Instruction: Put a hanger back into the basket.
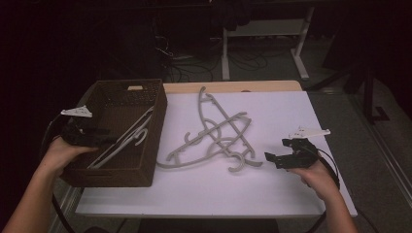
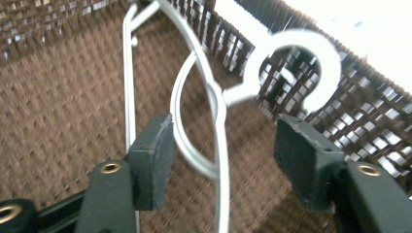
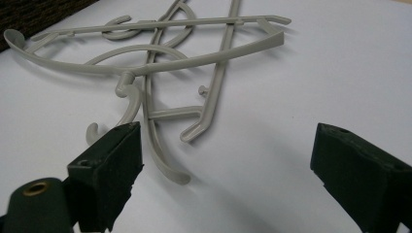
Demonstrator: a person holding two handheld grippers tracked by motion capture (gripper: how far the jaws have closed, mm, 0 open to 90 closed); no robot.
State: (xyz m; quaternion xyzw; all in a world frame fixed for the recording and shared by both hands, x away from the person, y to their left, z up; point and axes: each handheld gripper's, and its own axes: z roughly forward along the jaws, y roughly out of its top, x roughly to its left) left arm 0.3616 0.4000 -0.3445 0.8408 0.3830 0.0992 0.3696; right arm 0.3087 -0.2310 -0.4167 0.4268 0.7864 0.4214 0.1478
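A white hanger (image 1: pixel 124 141) lies slanted inside the dark woven basket (image 1: pixel 109 177) at the table's left. My left gripper (image 1: pixel 108 138) reaches into the basket over its left rim. In the left gripper view the jaws (image 2: pixel 226 145) stand apart around the hanger's neck (image 2: pixel 216 97), just below its hook (image 2: pixel 296 63), and neither pad touches it. Several grey hangers (image 1: pixel 218 133) lie tangled in the middle of the white table. My right gripper (image 1: pixel 277 151) is open just right of that pile (image 3: pixel 160 63), low over the table, with nothing between its jaws (image 3: pixel 233 165).
The white tabletop (image 1: pixel 291 111) has a wooden strip along its far edge. The basket's tall walls (image 2: pixel 369 111) hem in the left gripper. Desk legs and cables (image 1: pixel 226 58) stand on the dark floor beyond the table.
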